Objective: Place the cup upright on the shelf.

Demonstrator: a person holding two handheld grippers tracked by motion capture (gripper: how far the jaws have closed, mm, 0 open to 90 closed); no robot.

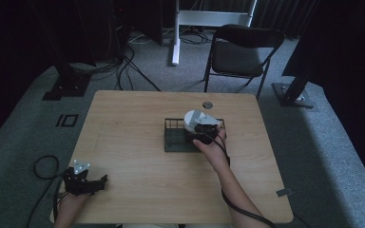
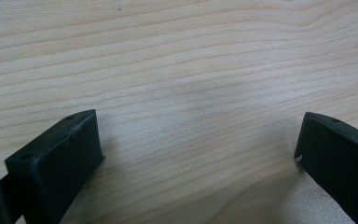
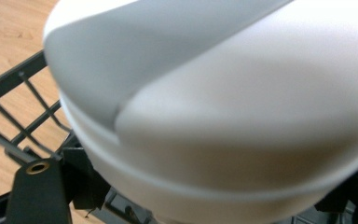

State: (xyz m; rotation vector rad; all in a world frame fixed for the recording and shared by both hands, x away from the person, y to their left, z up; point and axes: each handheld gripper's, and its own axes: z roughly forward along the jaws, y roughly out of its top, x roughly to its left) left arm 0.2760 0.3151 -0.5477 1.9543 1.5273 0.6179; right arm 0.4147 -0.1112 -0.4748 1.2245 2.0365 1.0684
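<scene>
Jaws on your right gripper (image 1: 204, 129) clamp white bowl (image 1: 196, 117), tilted on edge, rim blurred close in right gripper view (image 3: 223, 116). Bowl sits over black wire rack (image 1: 176, 137), at rack's 2 o'clock corner, just right of table (image 1: 138, 156) centre. Your left gripper (image 1: 92, 183) rests at table's 8 o'clock edge, jaws spread wide over bare wood (image 2: 191, 84), nothing between them.

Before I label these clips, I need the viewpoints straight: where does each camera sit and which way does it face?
High view: above the person's side, looking forward and down on the table; forearms, both hands.
Left gripper view: on the left gripper, facing bare tabletop between open jaws.
Right gripper view: on the right gripper, close on a white bowl over the black wire rack.
Shared: high and right gripper views both show bowl and rack.
</scene>
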